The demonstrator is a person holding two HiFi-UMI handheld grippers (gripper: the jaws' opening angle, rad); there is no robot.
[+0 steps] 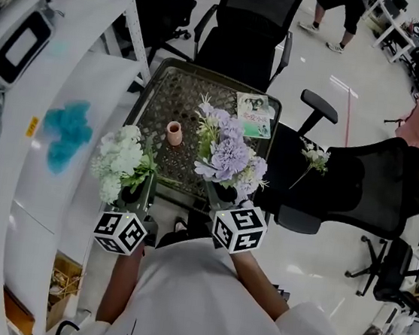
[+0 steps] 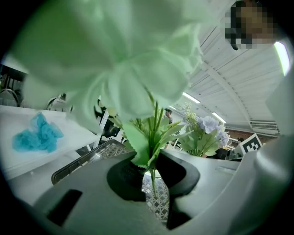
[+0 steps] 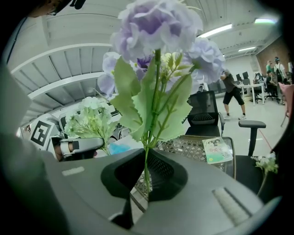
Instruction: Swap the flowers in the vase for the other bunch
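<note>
The mesh table (image 1: 156, 81) lies below and ahead of both grippers. The purple flowers (image 1: 229, 158) stand upright over its near edge, their stems clamped in the right gripper (image 3: 146, 176). The white flowers (image 1: 123, 161), at the table's left edge, are pinched by the stems in the left gripper (image 2: 154, 178). The small pink vase (image 1: 173, 133) stands on the table between the two bunches, touching neither.

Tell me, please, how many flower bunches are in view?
3: white bunch in the left hand-held gripper, purple bunch in the right hand-held gripper, small white sprig on the chair.
</note>
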